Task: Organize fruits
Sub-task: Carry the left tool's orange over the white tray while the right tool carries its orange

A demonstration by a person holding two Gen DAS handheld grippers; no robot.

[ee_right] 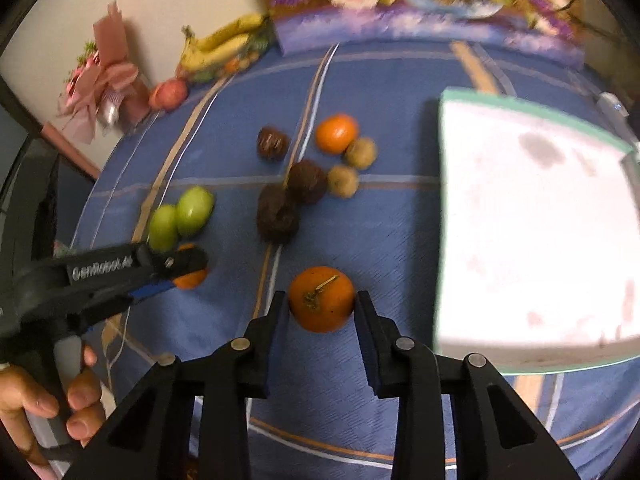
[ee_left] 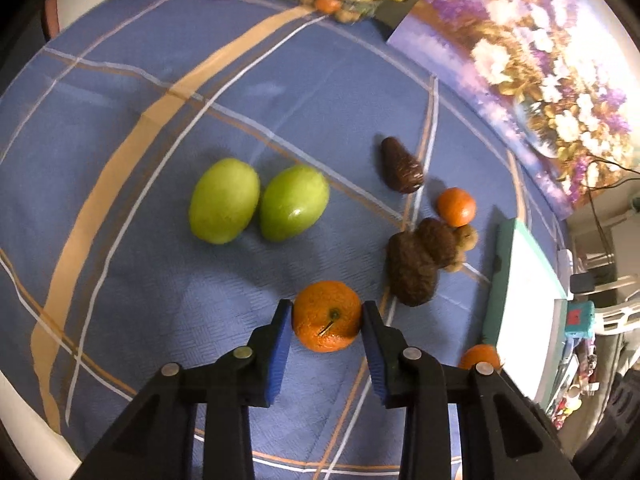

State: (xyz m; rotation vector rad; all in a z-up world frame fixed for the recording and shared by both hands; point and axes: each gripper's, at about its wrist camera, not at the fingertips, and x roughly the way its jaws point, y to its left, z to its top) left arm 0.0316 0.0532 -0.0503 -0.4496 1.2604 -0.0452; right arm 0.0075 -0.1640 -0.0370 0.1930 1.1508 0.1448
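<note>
Left gripper clamped on a stemmed tangerine low on the blue tablecloth — two green fruits just beyond. Right gripper closed around another orange fruit, beside the white cutting board — brown fruits further ahead.

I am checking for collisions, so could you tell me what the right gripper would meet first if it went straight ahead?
The right gripper already brackets an orange; straight on, it would probably push that into the dark brown fruits.
</note>
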